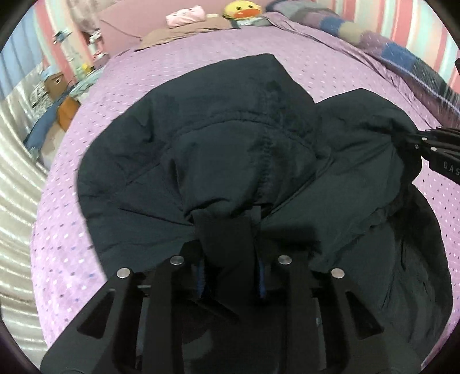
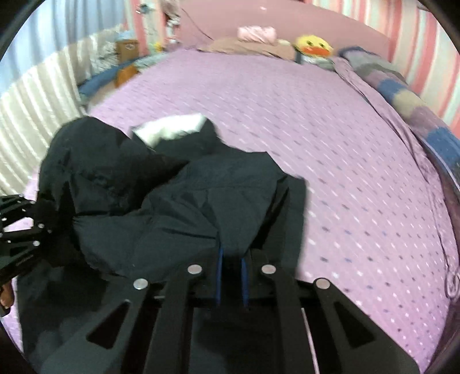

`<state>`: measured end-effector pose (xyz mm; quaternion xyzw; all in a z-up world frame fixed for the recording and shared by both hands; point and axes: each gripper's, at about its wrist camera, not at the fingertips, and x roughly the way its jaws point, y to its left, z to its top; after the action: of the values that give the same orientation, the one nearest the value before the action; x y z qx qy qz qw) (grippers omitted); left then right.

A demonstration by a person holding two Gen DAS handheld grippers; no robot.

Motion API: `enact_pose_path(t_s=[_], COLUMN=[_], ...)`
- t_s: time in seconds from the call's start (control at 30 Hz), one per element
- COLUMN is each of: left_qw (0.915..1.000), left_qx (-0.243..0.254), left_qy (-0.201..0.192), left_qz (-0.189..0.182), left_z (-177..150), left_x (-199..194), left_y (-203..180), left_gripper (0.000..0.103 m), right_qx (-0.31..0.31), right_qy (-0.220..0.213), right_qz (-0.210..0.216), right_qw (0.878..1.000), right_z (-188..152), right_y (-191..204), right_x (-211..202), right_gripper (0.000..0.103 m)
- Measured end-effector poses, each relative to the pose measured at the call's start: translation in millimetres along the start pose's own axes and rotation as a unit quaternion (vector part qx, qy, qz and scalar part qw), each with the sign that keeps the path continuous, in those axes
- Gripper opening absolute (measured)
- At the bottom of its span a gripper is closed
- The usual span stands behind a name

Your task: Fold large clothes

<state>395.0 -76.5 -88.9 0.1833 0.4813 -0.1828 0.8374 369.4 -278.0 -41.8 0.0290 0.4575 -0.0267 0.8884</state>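
Now both hand-held grippers (image 1: 227,230) (image 2: 231,253) pinch the dark jacket (image 1: 230,149) between their jaws.

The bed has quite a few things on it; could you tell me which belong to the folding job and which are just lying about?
Part of the job:
- dark jacket
- left gripper, shut on the jacket's fabric
- right gripper, shut on the jacket's fabric
- purple bedspread, the folding surface

Just lying about:
- yellow duck plush
- pink plush
- patchwork blanket
- cardboard box
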Motion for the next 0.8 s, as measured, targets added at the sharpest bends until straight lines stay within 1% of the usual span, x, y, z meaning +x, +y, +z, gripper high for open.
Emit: enact_pose_path(t_s=[0.07,0.1,0.13,0.17,0.2,0.23,0.3,0.33,0.37,0.4,0.43,0.47,0.53,0.6,0.63,0.67,0.73,0.77,0.8], left_qw=[1.0000,1.0000,1.0000,0.9998,0.9997,0.9996,0.9996,0.9997,0.9998,0.9998,0.9997,0.9995,0.9989,0.9976,0.9969,0.9954,0.9913,0.9886,0.9869], left_qx=[-0.001,-0.002,-0.004,-0.014,-0.020,-0.025,-0.025,-0.020,-0.015,-0.011,-0.008,-0.008,-0.014,-0.032,-0.044,-0.062,-0.092,-0.113,-0.129], left_qy=[0.000,0.002,0.004,0.009,0.010,0.010,0.007,0.004,0.000,-0.006,-0.013,-0.022,-0.039,-0.056,-0.060,-0.065,-0.066,-0.059,-0.053], left_qz=[0.001,0.004,0.007,0.005,0.001,0.002,0.008,0.013,0.015,0.017,0.021,0.019,0.020,0.024,0.026,0.034,0.068,0.080,0.081], left_z=[4.0,3.9,7.8,6.6,3.1,2.6,-2.3,-6.0,-8.2,-11.2,-15.8,-20.2,-22.6,-14.8,-9.9,3.1,26.5,39.3,49.3], left_x=[10.2,13.2,24.8,30.4,29.8,29.9,22.3,14.3,8.1,1.4,-8.4,-19.1,-38.5,-53.2,-56.4,-53.5,-39.1,-27.1,-16.7], left_y=[-11.5,-10.9,-10.9,-4.1,4.0,8.7,20.1,26.1,30.2,34.6,40.3,50.1,66.7,89.4,101.7,113.2,128.2,138.1,145.4], left_gripper=[0.034,0.037,0.045,0.055,0.061,0.070,0.077,0.084,0.089,0.090,0.091,0.094,0.100,0.100,0.100,0.100,0.100,0.100,0.100], right_qx=[-0.004,-0.004,-0.004,-0.009,-0.016,-0.023,-0.026,-0.021,-0.015,-0.006,0.002,0.009,0.018,0.023,0.025,0.031,0.033,0.029,0.022], right_qy=[0.009,0.014,0.020,0.028,0.032,0.035,0.037,0.036,0.026,0.010,-0.008,-0.028,-0.054,-0.082,-0.094,-0.105,-0.112,-0.113,-0.109], right_qz=[-0.022,-0.026,-0.029,-0.036,-0.042,-0.045,-0.041,-0.032,-0.025,-0.019,-0.015,-0.015,-0.021,-0.036,-0.043,-0.055,-0.066,-0.070,-0.077], right_qw=[1.000,1.000,0.999,0.999,0.998,0.998,0.998,0.999,0.999,1.000,1.000,0.999,0.998,0.996,0.994,0.992,0.991,0.991,0.991], right_z=[-7.6,-11.2,-12.8,-15.1,-15.3,-14.8,-15.6,-13.3,-11.3,-9.6,-6.8,-1.1,9.3,27.7,35.8,48.9,65.6,74.6,83.3], right_y=[-12.7,-14.1,-16.3,-19.0,-18.4,-16.8,-15.9,-16.4,-16.7,-17.7,-18.9,-19.2,-16.6,-8.9,-4.0,3.2,15.7,24.2,32.8], right_x=[11.3,15.7,21.6,28.6,32.7,33.8,28.9,21.6,14.5,3.6,-8.4,-21.1,-34.4,-38.8,-37.2,-30.4,-14.2,-2.3,12.1], right_gripper=[0.010,0.010,0.010,0.010,0.011,0.012,0.021,0.028,0.049,0.059,0.072,0.077,0.082,0.091,0.093,0.096,0.097,0.097,0.097])
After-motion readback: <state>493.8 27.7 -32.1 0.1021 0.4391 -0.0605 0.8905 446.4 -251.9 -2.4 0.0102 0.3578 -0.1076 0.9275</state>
